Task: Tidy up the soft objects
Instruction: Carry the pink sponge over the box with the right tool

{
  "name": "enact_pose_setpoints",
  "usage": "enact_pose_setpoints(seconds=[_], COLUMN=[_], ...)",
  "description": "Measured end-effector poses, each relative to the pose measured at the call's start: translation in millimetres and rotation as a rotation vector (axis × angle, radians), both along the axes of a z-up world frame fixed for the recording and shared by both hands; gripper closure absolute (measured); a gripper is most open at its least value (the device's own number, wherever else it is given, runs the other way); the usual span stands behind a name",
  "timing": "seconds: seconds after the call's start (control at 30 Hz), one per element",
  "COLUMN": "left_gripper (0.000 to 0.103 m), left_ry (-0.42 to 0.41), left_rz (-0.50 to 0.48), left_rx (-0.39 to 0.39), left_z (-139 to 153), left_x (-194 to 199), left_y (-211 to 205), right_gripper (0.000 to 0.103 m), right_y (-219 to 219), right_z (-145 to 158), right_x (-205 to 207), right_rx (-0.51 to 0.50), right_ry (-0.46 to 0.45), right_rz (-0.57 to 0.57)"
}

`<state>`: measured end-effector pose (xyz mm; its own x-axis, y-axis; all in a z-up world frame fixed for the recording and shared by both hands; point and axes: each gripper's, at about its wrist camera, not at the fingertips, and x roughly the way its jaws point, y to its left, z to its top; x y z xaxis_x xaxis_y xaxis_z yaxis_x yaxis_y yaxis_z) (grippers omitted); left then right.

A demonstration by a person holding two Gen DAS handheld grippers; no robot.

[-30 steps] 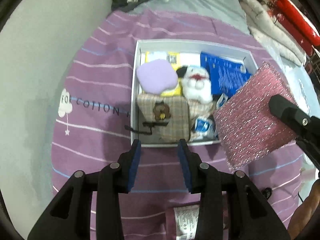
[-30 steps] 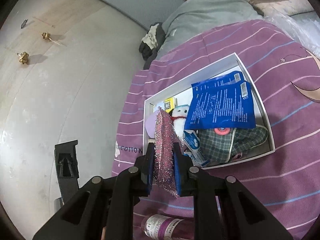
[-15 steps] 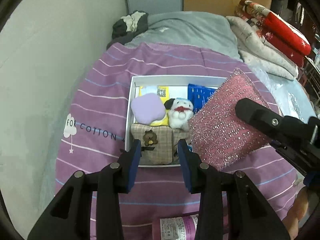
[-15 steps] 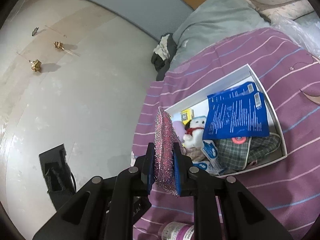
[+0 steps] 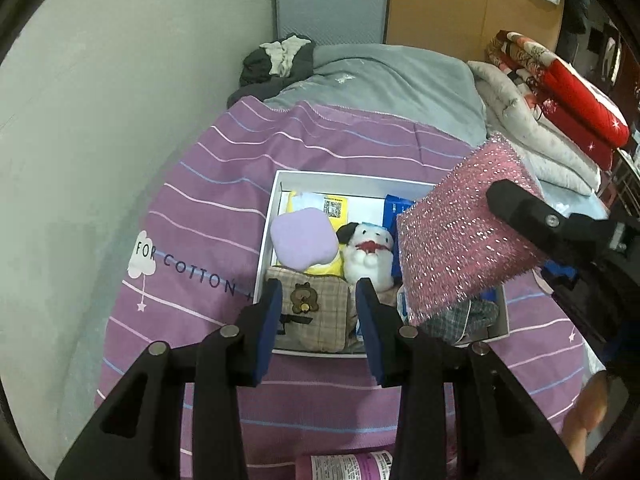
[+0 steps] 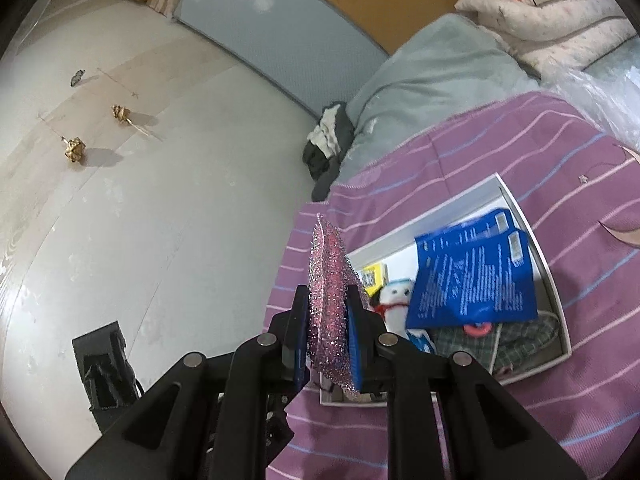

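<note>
Right gripper [image 6: 327, 334]: its fingers are clamped on the two flat faces of the pink sponge [image 5: 460, 232], which stands on edge between them, in the air over the near right part of the box [image 5: 276, 200].
Left gripper [image 5: 316, 320]: fingers apart and holding nothing, hovering at the near edge of the box over the plaid pouch [image 5: 316, 320].
Box contents: purple pad [image 5: 304, 238], plush toy [image 5: 368, 252], blue packet [image 6: 476, 276], plaid cloth [image 6: 516, 340] and small packs; little bare floor shows.
Risk, grip: the sponge is soft and pinched well back from its far edge, so it may squash, twist or slip out if swung fast.
Risk, placement: with the box this full, a sponge let go on top of the heap would likely tip over the low rim onto the purple bedsheet [image 5: 224, 184].
Risk, snag: the glittery mesh may catch on the plush toy or the cloth and drag them.
Risk, collision: both grippers crowd the same near corner, so they could knock together.
Risk, view: the sponge hides much of the box in both views, which makes aiming hard.
</note>
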<state>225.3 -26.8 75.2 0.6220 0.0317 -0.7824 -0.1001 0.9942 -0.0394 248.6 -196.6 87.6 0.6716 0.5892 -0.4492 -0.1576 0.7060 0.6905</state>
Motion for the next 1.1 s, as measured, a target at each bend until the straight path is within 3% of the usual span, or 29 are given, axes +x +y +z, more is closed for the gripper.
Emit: enact_pose_setpoints(seconds=[0.13, 0.5, 0.6, 0.7, 1.1], left_gripper=[0.063, 0.063, 0.063, 0.063, 0.063], left_ry=[-0.011, -0.004, 0.005, 0.013, 0.034], left_rz=[-0.018, -0.018, -0.018, -0.021, -0.028], left_rx=[-0.021, -0.014, -0.024, -0.035, -0.02], left_z=[-2.9, -12.0, -13.6, -14.9, -19.1], left_x=[2.2, 8.3, 9.1, 9.8, 11.3], left_y=[-2.4, -2.7, -0.9, -0.6, -3.2], right_gripper=[0.087, 0.087, 0.087, 0.087, 0.087], right_y=[7.8, 23.8, 28.1, 33.9, 15.8], right_z=[-2.6, -15.3, -20.0, -27.8, -54.7], right_x=[7.2, 19.4, 22.4, 27.2, 41.3], right_rx=[-0.072, -0.1, -0.191, -0.354, -0.471], right_ry=[-0.043, -0.105, -0.089, -0.05, 0.075], right_rz=[-0.029, -0.002, -0.044, -0.111, -0.192])
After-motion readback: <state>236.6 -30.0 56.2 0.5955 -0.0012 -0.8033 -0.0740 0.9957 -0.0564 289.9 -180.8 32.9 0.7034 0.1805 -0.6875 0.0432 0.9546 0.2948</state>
